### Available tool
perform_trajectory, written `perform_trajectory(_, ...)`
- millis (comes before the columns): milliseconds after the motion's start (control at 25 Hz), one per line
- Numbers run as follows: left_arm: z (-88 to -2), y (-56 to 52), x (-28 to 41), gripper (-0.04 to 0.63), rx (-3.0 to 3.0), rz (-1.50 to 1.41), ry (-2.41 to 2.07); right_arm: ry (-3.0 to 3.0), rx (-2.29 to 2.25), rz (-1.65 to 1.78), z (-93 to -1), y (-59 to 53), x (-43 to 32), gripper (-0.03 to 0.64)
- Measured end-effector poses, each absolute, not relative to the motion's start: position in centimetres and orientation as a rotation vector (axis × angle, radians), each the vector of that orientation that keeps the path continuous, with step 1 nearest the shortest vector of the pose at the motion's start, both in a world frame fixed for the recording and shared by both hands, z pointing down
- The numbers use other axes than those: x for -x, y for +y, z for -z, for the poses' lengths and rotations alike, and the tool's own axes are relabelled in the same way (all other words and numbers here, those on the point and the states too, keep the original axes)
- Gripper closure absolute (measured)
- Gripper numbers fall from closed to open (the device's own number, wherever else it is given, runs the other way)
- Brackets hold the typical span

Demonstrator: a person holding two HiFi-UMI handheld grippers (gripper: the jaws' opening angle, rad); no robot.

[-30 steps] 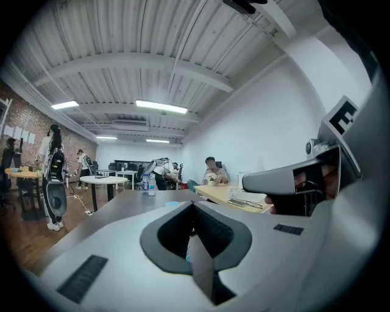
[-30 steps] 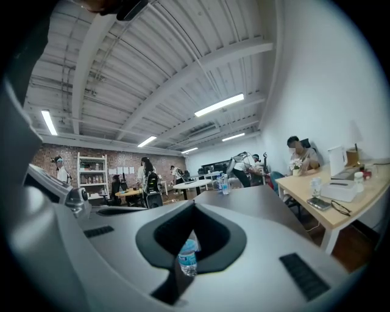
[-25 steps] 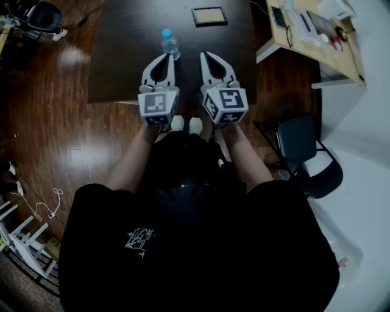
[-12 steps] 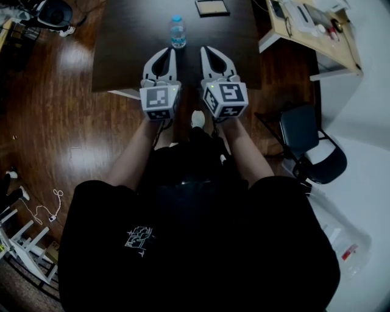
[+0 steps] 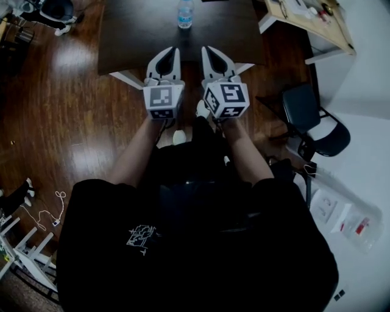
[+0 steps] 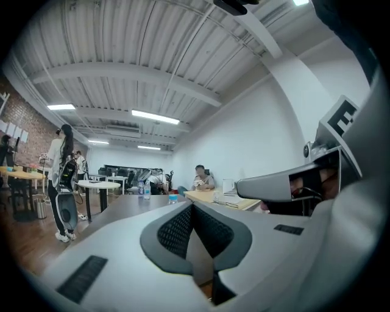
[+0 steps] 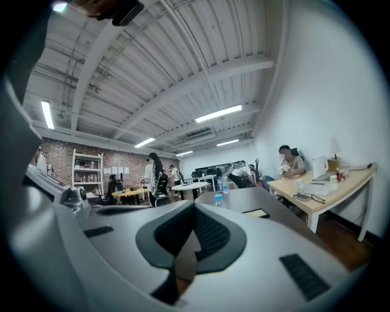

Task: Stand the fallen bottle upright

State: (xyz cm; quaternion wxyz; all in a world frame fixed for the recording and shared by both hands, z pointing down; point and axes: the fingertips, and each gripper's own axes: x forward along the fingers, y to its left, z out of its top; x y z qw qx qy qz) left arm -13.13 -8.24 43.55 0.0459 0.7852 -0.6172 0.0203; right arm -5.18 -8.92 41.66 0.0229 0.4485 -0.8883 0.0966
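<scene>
Both grippers have backed off from the table (image 5: 131, 36) over the last second. Their tips used to reach out over the dark top, and now they only just cover its near edge. The left gripper (image 5: 173, 53) has its jaws pressed together with nothing between them, and the right gripper (image 5: 208, 53) beside it is the same: closed and empty, both pointing roughly level at the table.

Beyond the fingertips, the bottle (image 5: 184, 13) stands upright on the tabletop with its blue cap on top. It is well apart from both grippers and sits a little to the left of the gap between them. In the head view it has slid toward the top edge as the person drew away. Each gripper view shows it as a small upright shape just past the closed tips.

I'd say the job is already done and this is the retreat, since nothing is left lying on its side.
</scene>
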Motion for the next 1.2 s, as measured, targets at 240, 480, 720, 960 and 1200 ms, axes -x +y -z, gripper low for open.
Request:
perform_trajectory(240,-42.5,-5.4,11.2,0.597,-2.414,-0.042,-1.871,-2.741,-1.420,-0.282,-41.3,-6.1,3.1,0.606)
perform_trajectory(480,-41.6,-2.8,9.6,0.598,-2.415,-0.064,-1.907,-2.751,-1.381,-0.282,-41.8,-3.4,1.7,0.606)
perform_trajectory(720,-41.5,2.0,6.8,0.598,-2.391,-0.069,-1.932,-2.769,-1.343,-0.305,-42.0,1.3,-0.5,0.606)
perform_trajectory(960,-41.6,6.2,4.0,0.598,-2.387,-0.075,-1.942,-2.778,-1.312,-0.334,-43.1,5.7,-2.7,0.604)
perform_trajectory(1200,-41.1,9.1,3.9,0.598,-2.372,-0.082,-1.979,-2.808,-1.273,-0.327,-42.4,8.7,-2.8,0.606)
